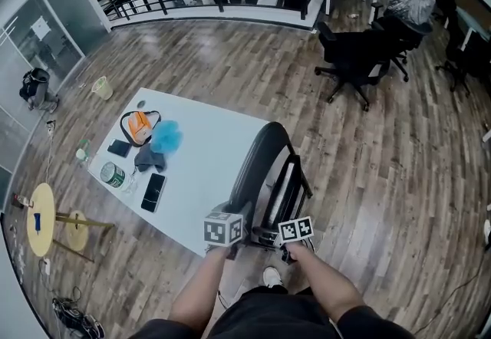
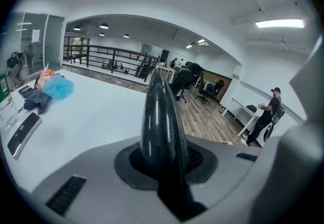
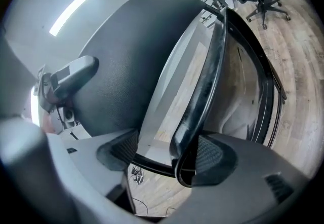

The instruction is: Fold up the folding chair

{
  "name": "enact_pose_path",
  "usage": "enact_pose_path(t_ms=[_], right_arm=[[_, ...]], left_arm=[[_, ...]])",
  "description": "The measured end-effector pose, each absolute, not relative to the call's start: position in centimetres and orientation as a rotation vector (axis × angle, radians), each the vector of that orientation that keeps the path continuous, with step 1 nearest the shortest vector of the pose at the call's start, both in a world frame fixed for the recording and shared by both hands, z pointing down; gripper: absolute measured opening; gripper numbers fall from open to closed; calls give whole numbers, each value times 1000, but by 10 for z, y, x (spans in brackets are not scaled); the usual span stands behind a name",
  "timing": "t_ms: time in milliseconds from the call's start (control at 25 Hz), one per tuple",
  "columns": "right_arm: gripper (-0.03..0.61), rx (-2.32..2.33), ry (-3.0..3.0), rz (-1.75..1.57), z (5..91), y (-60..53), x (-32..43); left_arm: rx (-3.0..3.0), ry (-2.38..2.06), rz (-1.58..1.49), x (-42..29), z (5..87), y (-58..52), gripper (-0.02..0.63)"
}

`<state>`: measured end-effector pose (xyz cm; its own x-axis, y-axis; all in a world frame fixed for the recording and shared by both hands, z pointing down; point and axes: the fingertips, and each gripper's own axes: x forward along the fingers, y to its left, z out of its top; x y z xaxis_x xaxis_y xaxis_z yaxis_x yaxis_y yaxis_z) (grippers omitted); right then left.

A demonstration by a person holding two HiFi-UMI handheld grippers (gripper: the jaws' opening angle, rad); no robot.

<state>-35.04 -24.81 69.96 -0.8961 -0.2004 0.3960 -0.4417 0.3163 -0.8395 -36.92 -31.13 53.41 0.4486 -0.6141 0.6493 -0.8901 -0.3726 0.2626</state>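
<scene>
— Left gripper (image 2: 164, 159): status?
— Clenched on my folding chair's (image 1: 265, 165) backrest edge (image 2: 159, 111), steadying it; chair stands just right of the white table (image 1: 207, 146), near me.
— Right gripper (image 3: 167, 153)?
— Released; jaws wide around the frame tube (image 3: 205, 91); placed, I judge, to swing it shut.

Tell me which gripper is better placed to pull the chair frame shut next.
Likely the right gripper: its open jaws straddle the frame tube; the left gripper is clamped on the padded panel.
</scene>
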Motion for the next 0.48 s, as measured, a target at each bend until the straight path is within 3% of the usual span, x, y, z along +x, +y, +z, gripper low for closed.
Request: enact_pose_path(t_ms=[360,480], right_arm=[[337,611,-2377,1547,704,-252,-357],[337,698,-2392,1455,700,-253,-344]], left_arm=[[2180,-1280,676,-374,536,-315,84],[2195,-1359,698,-388,529,-315,175]])
